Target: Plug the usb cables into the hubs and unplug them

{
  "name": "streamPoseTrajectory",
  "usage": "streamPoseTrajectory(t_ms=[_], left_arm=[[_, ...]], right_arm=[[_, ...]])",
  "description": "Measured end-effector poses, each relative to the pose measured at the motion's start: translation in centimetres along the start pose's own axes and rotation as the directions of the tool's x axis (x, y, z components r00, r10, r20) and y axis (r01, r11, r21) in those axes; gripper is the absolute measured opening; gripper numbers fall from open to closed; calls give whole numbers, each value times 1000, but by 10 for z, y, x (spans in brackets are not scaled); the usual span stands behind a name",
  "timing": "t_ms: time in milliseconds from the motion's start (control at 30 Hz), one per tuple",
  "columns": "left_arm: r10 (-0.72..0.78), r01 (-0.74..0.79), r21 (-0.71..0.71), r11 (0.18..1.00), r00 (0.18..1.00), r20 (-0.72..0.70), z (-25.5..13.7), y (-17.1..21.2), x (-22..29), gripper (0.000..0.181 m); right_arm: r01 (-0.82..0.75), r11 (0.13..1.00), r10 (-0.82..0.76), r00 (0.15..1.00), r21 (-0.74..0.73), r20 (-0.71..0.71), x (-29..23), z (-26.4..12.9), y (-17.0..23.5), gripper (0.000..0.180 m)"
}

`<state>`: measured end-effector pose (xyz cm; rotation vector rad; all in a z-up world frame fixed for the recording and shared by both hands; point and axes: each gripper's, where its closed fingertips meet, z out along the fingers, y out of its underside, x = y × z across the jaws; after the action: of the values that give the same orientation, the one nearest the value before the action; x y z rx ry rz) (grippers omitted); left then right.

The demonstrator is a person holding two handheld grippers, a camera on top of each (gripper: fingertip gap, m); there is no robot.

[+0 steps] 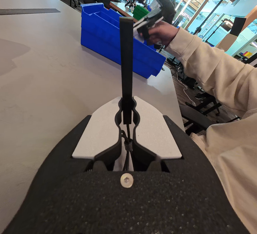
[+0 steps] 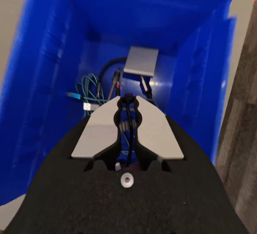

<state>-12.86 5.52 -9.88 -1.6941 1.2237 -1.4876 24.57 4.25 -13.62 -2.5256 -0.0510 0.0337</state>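
My left gripper (image 1: 127,99) is shut on a long black USB hub (image 1: 126,63) that stands upright above the table, its black cable hanging between the jaws. My right gripper (image 2: 128,97) is shut on a black cable plug with a red ring (image 2: 127,97), held over the open blue bin (image 2: 55,46). In the bin lie a grey square hub (image 2: 141,61), a teal braided cable (image 2: 89,87) with a blue plug, and other cable ends. The right gripper also shows in the left wrist view (image 1: 147,23), in a hand above the blue bin (image 1: 105,35).
The bin sits on a white table (image 1: 48,74) near its right edge. A cream sleeve (image 1: 215,74) reaches across on the right. Chairs, stands and cables are on the floor beyond the table edge.
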Motion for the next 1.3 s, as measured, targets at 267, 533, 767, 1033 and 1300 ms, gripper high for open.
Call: streamPoseTrajectory(t_ms=[267, 533, 767, 1033, 1300], left_arm=[[-8, 8, -10, 1000, 1000, 13, -1, 2, -4, 10], [-6, 5, 39, 999, 1000, 12, -10, -9, -2, 10], [6, -6, 85, 996, 1000, -1, -20, -20, 4, 11], [10, -6, 66, 998, 998, -63, -19, -17, 14, 11], [64, -73, -40, 997, 980, -191, -3, 4, 44, 11]], right_arm=[[57, 993, -72, 987, -100, -144, 13, 7, 20, 62], [287, 824, -239, 958, 489, -160, -108, -140, -104, 69], [-27, 795, -414, 706, 606, 574, -353, -79, -28, 59], [-140, 770, -435, 599, 623, 672, -372, -47, -11, 43], [-271, 750, -448, 464, 604, 764, -372, -79, -69, 61]])
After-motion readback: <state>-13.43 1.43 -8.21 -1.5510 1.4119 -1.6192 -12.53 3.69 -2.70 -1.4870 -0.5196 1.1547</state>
